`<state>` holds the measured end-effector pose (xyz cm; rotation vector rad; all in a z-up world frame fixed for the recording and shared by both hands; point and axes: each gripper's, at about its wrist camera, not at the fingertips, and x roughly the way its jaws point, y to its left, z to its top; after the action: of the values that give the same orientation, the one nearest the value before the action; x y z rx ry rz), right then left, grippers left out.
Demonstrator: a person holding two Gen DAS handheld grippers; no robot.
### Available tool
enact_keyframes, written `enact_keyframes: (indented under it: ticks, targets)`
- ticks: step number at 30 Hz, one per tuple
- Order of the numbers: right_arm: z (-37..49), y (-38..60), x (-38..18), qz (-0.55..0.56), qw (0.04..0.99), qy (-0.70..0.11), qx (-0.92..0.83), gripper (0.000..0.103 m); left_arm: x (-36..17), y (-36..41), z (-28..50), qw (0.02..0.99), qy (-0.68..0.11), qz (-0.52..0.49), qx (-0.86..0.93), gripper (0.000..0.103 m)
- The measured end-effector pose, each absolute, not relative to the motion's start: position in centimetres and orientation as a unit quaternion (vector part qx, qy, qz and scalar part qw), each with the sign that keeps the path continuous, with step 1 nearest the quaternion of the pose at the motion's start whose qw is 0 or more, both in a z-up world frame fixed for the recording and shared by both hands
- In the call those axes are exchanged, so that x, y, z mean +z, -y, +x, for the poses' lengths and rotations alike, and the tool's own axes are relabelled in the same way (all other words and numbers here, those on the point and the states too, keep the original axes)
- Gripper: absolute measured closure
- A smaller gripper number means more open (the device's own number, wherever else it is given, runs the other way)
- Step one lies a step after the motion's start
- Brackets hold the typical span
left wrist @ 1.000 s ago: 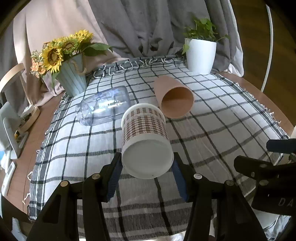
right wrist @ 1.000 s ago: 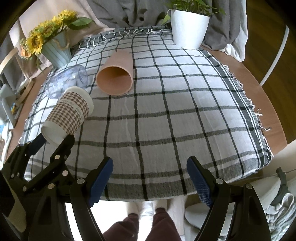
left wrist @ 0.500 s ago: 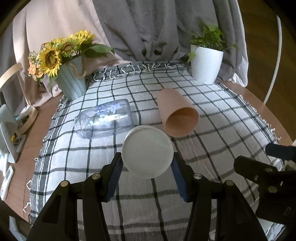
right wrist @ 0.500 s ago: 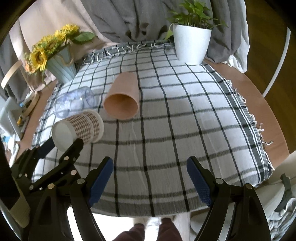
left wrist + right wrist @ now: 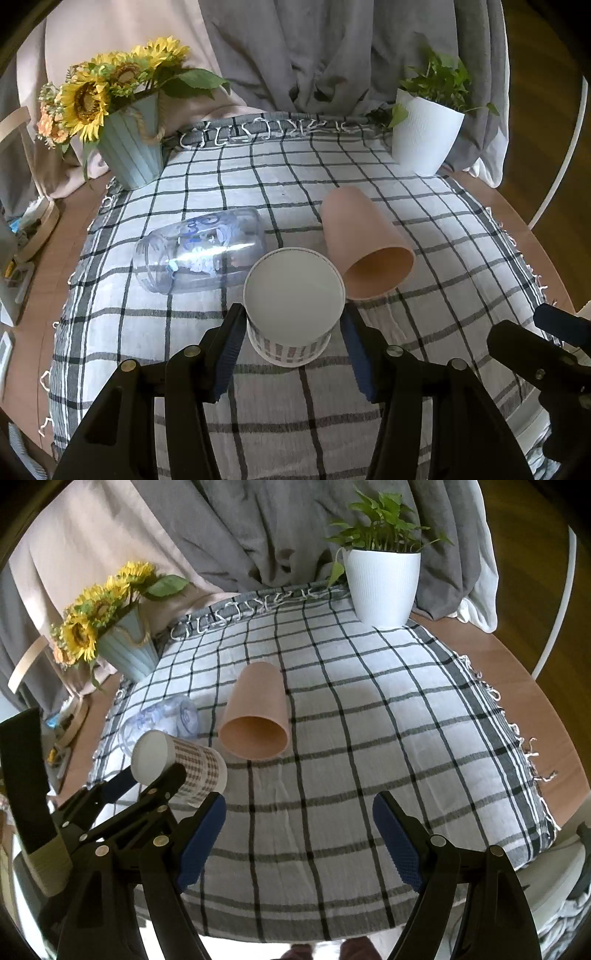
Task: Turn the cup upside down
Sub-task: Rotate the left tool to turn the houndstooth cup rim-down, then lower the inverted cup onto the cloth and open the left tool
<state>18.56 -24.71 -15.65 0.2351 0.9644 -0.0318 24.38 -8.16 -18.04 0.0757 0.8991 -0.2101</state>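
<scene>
Checked paper cup [image 5: 293, 306] sits clamped between the blue pads of the left gripper [image 5: 293, 332], tilted with its white base up, above the plaid cloth [image 5: 443, 266]. Right gripper [image 5: 299, 838] hangs spread wide, holding nothing, near the cloth's front edge. Behind the paper cup lie a tan cup [image 5: 364, 243] and a clear jar [image 5: 199, 254].

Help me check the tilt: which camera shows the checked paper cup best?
The right wrist view: the checked cup appears side-on, tilted, its white bottom raised, held by the left gripper. The left wrist view shows mostly its round white bottom between the fingers.
</scene>
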Motion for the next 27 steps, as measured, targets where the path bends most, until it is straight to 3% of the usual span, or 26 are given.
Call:
enact_keyframes:
  ticks: [27]
  targets:
    - [19.5, 25.3, -15.4, 0.138, 0.878, -0.458, -0.017, 0.021, -18.4, 8.1, 26.7, 0.885, -0.452, 0.03, -0.106, 0.051]
